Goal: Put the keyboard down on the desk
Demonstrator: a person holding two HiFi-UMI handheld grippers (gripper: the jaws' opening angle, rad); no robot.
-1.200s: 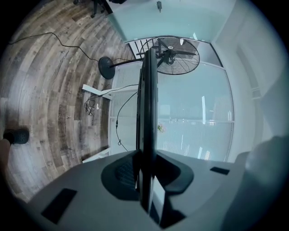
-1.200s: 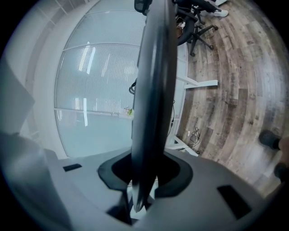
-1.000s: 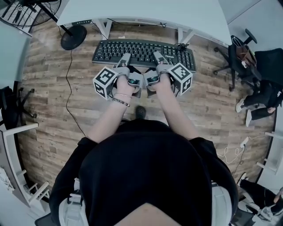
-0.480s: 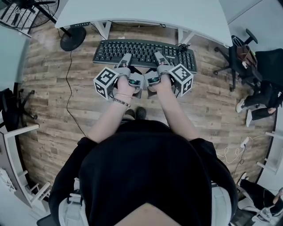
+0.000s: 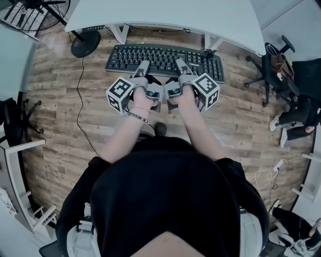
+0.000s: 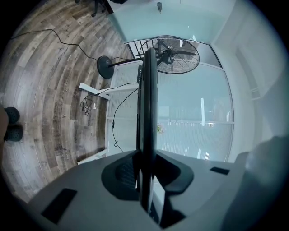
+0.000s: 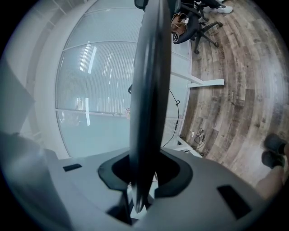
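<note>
A black keyboard [image 5: 163, 59] is held level in the air above the wooden floor, just short of the white desk [image 5: 165, 17]. My left gripper [image 5: 144, 68] is shut on its near edge, left of centre. My right gripper [image 5: 179, 67] is shut on the same edge, right of centre. In the left gripper view the keyboard [image 6: 146, 122] shows edge-on as a dark blade between the jaws. The right gripper view shows the keyboard [image 7: 149, 99] the same way, clamped in the jaws. The keyboard's cable bunches at its right end [image 5: 208, 52].
A floor fan [image 5: 35, 12] with a round base [image 5: 85, 43] stands at the far left, its cord trailing over the floor. An office chair [image 5: 281, 65] stands at the right with shoes beside it. The desk's white legs [image 5: 118, 31] stand below its front edge.
The keyboard and both grippers have drifted slightly to the right; the grip is unchanged.
</note>
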